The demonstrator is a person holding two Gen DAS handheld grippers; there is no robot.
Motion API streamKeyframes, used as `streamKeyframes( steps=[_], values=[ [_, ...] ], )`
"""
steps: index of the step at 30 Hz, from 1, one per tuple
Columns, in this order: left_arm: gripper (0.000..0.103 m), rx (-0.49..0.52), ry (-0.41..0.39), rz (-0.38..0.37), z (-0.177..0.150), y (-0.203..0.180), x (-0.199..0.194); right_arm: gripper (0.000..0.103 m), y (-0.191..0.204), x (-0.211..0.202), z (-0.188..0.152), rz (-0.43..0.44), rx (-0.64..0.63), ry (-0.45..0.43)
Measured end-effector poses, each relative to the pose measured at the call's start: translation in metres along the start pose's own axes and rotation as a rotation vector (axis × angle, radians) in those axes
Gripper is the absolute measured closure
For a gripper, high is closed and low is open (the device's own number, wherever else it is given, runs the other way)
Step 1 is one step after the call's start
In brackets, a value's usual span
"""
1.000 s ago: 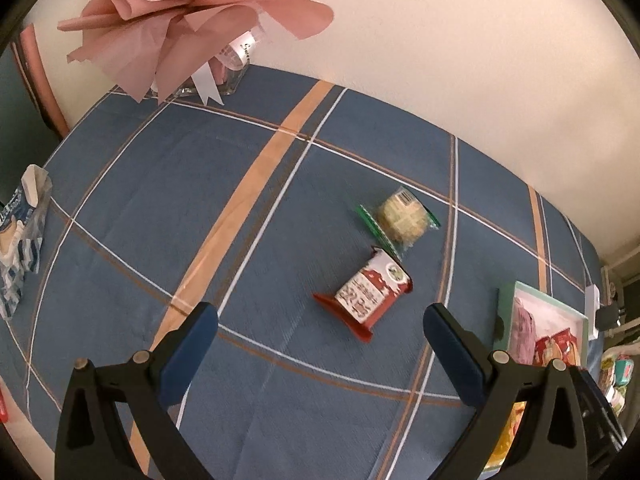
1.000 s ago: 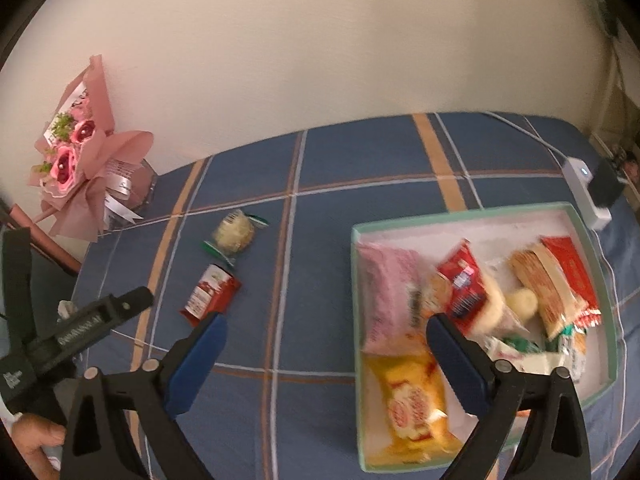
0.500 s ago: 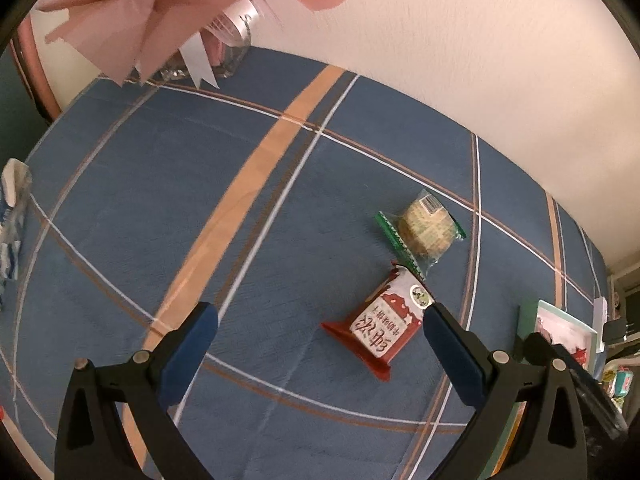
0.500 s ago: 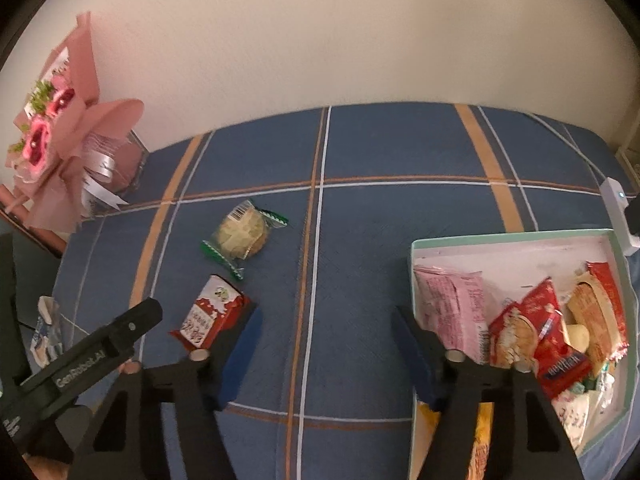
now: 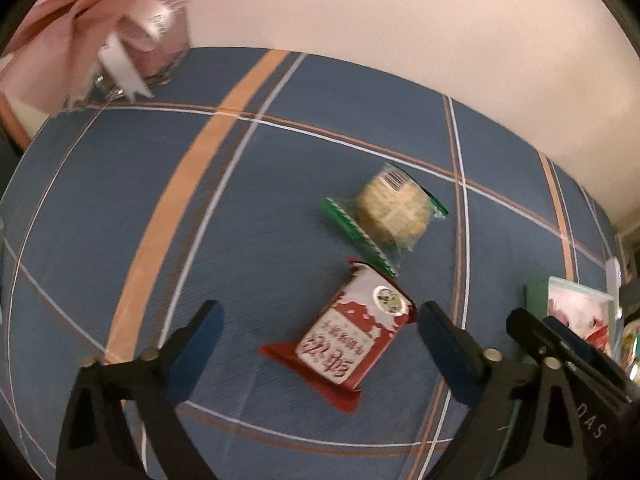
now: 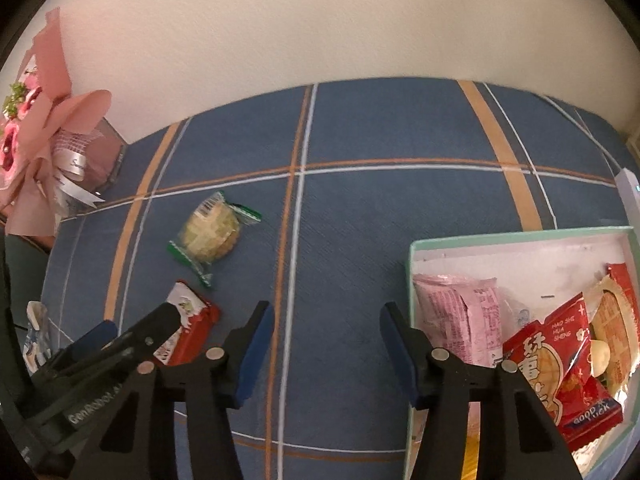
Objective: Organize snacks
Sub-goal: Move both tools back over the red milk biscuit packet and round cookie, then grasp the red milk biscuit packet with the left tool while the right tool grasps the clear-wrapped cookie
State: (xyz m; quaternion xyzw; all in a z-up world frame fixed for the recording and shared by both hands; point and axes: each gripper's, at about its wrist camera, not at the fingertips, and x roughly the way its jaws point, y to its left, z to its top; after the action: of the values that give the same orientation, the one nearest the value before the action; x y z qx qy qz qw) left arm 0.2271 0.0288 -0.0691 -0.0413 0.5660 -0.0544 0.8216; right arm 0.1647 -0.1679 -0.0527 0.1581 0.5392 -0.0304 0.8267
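A red and white snack pack point(image 5: 344, 340) lies on the blue checked cloth, between the fingers of my left gripper point(image 5: 320, 320). Its jaws are closing but the pads do not touch the pack. Just beyond lies a round cookie in a clear wrapper with green ends point(image 5: 392, 212). In the right wrist view the cookie point(image 6: 210, 232) and the red pack point(image 6: 192, 320) sit at the left, with the left gripper point(image 6: 132, 326) over the pack. My right gripper point(image 6: 326, 316) hovers over bare cloth, jaws closing on nothing. A mint-green box point(image 6: 500, 236) holds several snack packs.
A pink bouquet in a glass vase point(image 6: 40, 140) stands at the back left against the wall. A white device point(image 6: 628, 192) lies behind the box. A blue and white packet point(image 6: 34, 332) lies at the cloth's left edge.
The left gripper came down and closer to the red pack, its jaws a little narrower. The right gripper moved left off the box and its jaws narrowed a lot.
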Motion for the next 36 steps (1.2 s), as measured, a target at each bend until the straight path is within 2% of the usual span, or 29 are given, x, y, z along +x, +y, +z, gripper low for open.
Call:
streamKeyframes(
  steps=[6,8,9,12,15,20,27,30,33,36],
  values=[
    [0.031,0.022,0.022,-0.039,-0.003,-0.007,0.010,0.044,-0.007,0.004,0.000,-0.003,0.012,0.008],
    [0.050,0.012,0.014,-0.076,-0.002,-0.006,0.007,0.044,-0.008,0.004,0.000,-0.001,0.014,0.008],
    [0.052,0.011,0.008,-0.081,-0.002,-0.006,0.006,0.044,-0.008,0.004,0.000,-0.001,0.015,0.008],
    [0.053,0.022,-0.003,-0.063,-0.002,-0.005,0.005,0.044,-0.008,0.004,0.000,-0.002,0.015,0.007],
    [0.053,-0.034,-0.004,-0.078,-0.001,0.006,0.006,0.044,-0.009,0.004,0.000,-0.004,0.015,0.008],
    [0.059,-0.095,-0.025,-0.045,0.001,0.027,0.002,0.044,-0.005,0.005,0.001,0.027,0.026,0.004],
    [0.061,-0.160,-0.031,-0.069,0.004,0.045,0.004,0.044,0.021,0.012,0.032,0.097,0.062,0.018],
    [0.061,-0.194,-0.046,-0.057,0.002,0.059,0.002,0.044,0.034,0.026,0.047,0.129,0.100,0.049],
    [0.061,-0.229,-0.052,-0.038,0.003,0.072,0.001,0.044,0.047,0.042,0.056,0.109,0.116,0.064],
    [0.061,-0.245,-0.054,-0.029,0.003,0.079,0.000,0.044,0.059,0.059,0.067,0.129,0.161,0.084]
  ],
)
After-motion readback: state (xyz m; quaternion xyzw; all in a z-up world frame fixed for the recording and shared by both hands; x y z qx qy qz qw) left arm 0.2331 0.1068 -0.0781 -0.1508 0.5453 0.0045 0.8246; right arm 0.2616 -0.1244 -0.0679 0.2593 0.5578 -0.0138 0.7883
